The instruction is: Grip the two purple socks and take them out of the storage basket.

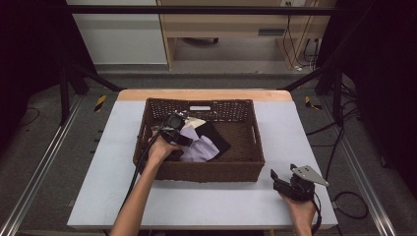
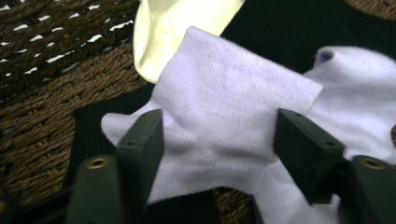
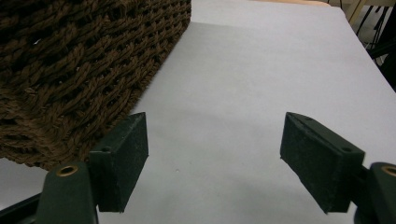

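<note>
Lavender cloth (image 2: 233, 112) lies in the basket (image 1: 248, 164) over a black cloth (image 2: 280, 28), directly under our left tool (image 2: 219, 144), jaws wide astride it, unpressed. Right tool (image 3: 215, 158) waits open over the desk (image 3: 261, 60).

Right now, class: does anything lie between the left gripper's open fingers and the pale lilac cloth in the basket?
Nothing visible does. The left gripper hangs open right over the lilac cloth, which lies on top of the black cloth and partly over the cream cloth inside the basket.
</note>
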Available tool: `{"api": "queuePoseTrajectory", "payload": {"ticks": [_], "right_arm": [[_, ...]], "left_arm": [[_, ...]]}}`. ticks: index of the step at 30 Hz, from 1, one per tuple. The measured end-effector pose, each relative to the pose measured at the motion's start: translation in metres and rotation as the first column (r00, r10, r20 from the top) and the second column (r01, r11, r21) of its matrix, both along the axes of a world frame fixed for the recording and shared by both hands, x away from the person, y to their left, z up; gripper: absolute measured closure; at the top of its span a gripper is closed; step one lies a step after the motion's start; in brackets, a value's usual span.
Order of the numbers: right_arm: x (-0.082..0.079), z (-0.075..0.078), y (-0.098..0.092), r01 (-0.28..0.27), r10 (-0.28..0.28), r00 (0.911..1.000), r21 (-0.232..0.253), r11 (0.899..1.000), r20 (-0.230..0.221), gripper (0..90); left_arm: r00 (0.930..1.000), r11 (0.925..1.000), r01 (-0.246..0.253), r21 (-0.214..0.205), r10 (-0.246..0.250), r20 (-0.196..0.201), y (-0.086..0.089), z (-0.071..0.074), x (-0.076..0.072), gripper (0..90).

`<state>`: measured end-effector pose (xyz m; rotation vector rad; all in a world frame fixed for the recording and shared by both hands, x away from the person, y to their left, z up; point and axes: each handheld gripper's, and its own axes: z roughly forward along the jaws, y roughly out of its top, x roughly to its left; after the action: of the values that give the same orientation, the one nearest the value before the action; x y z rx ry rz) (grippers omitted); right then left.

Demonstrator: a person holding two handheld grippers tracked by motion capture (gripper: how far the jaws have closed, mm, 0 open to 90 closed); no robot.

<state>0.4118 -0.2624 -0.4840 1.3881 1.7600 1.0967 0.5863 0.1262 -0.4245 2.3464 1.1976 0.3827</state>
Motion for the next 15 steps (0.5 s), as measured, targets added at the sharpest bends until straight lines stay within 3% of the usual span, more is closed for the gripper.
{"api": "queuePoseTrajectory", "payload": {"ticks": [6, 11, 15], "right_arm": [[0.0003, -0.0001, 0.0, -0.002, 0.002, 1.0, 0.004, 1.0, -0.002, 24.0], [-0.0001, 0.0, 0.0, -0.003, 0.003, 1.0, 0.003, 1.0, 0.0, 24.7], [-0.0005, 0.0, 0.0002, -0.006, 0.006, 1.0, 0.002, 1.0, 0.006, 24.8]], "left_arm": [[0.997, 0.9999, -0.016, -0.002, 0.016, -0.075, 0.0009, -0.002, 0.0017, 66.8], [0.9941, 0.9989, -0.047, -0.001, 0.047, -0.098, 0.0037, -0.0004, 0.002, 87.2], [0.9948, 0.9992, -0.04, -0.003, 0.04, -0.094, 0.0042, 0.0015, 0.0006, 89.2]]}}
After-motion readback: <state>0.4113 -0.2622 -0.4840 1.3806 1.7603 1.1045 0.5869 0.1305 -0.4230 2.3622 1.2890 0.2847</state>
